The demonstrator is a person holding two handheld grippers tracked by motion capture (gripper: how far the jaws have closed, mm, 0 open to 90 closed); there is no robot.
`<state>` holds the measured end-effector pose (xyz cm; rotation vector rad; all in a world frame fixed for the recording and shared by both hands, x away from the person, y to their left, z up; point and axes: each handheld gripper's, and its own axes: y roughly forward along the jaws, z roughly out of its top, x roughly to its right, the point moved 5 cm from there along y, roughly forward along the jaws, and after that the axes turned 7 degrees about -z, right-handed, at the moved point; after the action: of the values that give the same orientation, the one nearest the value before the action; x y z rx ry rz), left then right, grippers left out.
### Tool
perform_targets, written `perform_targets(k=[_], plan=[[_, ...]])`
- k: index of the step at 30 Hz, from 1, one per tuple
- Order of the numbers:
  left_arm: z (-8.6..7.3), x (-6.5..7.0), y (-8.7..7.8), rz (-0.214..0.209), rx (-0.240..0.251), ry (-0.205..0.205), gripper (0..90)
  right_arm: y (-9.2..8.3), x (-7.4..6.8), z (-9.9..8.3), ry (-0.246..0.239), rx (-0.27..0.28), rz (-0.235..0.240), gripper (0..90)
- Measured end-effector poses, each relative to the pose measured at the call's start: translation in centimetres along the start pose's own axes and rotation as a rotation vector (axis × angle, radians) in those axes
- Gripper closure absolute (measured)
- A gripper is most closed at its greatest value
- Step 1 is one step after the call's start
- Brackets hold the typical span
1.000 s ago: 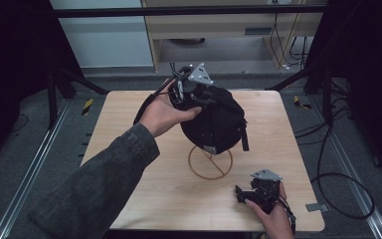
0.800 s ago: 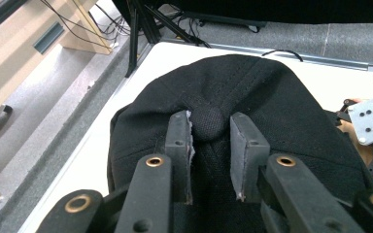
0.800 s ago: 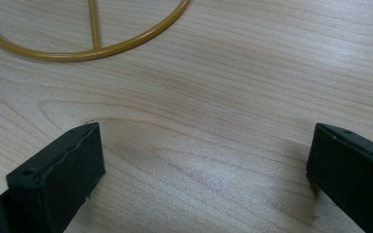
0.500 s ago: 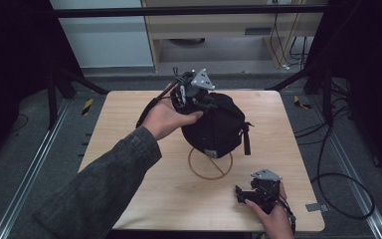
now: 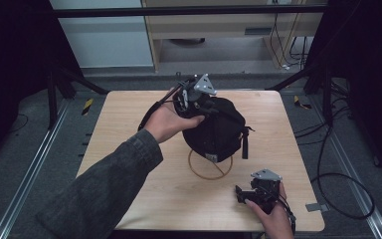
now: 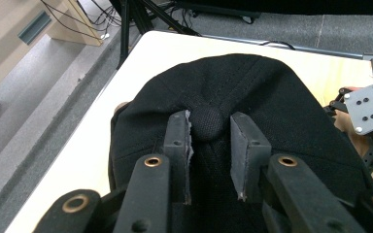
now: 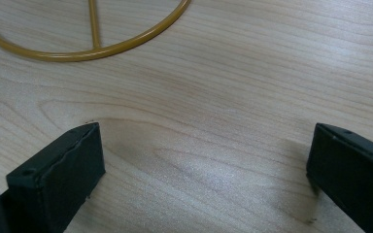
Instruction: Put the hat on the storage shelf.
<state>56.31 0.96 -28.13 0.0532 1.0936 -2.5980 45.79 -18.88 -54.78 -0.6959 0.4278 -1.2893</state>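
A black cap (image 5: 214, 130) sits on a gold wire stand (image 5: 210, 165) near the middle of the wooden table (image 5: 129, 119); the stand's ring base lies flat on the wood, just below the cap in the high view, and the cap covers the rest of the stand. A strap (image 5: 244, 143) hangs down the cap's right side.

The left gripper (image 5: 191, 99) is at the cap's top far-left side, held by the left hand (image 5: 168, 122), whose sleeve (image 5: 104, 194) runs down to the bottom edge; in the left gripper view its jaws stand a little apart on either side of the cap's crown button (image 6: 208, 122), their pads (image 6: 183, 141) pressing on the fabric beside it, not clamped on the button itself.

The right gripper (image 5: 248, 193) rests low on the table, near-right of the ring base and apart from it, held by the right hand (image 5: 271, 216); in the right gripper view its jaws are spread wide over bare wood with nothing between them, and the ring (image 7: 92, 46) lies ahead of them.
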Motion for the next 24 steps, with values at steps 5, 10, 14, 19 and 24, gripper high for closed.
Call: perform_targets(k=[5, 10, 14, 19, 24], plan=[[-0.06, -0.02, 0.11, 0.0, 0.004, -0.006, 71.0, 0.0, 0.0, 0.0, 0.0, 0.0, 0.0, 0.3], [-0.28, -0.04, 0.18, -0.001, 0.007, -0.01, 70.4, 0.0, 0.0, 0.0, 0.0, 0.0, 0.0, 0.4], [-0.34, -0.04, 0.18, -0.002, 0.004, -0.008, 70.1, 0.0, 0.01, 0.0, 0.0, 0.0, -0.001, 0.4], [-0.41, -0.04, 0.27, 0.0, 0.004, -0.008, 69.3, 0.0, 0.0, 0.0, -0.001, 0.0, 0.0, 0.4], [-0.64, -0.07, 0.36, 0.008, 0.011, -0.009, 65.2, 0.0, 0.0, 0.0, 0.0, 0.0, 0.0, 0.4]])
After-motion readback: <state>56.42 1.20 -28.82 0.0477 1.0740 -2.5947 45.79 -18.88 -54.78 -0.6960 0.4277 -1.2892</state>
